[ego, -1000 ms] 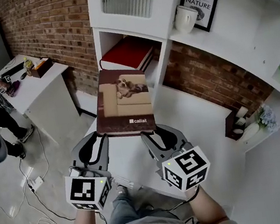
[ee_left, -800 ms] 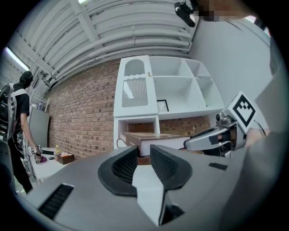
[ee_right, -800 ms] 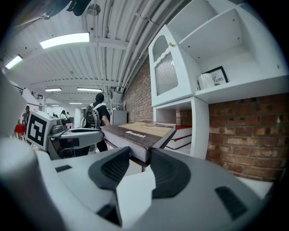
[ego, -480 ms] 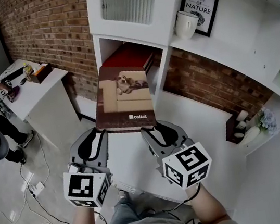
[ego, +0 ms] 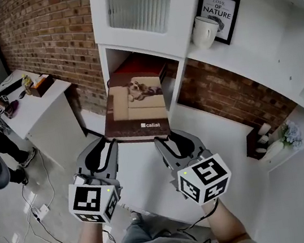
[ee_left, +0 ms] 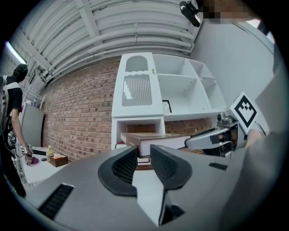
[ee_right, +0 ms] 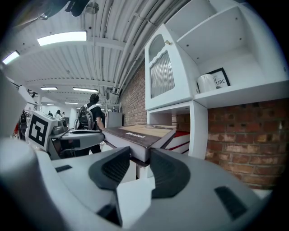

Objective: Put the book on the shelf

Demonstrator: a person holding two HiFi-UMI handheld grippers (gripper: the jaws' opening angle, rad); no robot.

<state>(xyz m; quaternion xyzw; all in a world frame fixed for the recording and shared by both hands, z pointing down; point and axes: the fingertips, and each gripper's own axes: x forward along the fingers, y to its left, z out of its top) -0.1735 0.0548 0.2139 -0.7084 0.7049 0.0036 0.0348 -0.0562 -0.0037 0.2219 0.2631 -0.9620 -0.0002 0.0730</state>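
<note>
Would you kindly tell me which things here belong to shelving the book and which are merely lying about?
Job in hand: book, left gripper and right gripper each clamped on its near edge, shelf.
Lying about: mug, framed print, red books, brown box.
</note>
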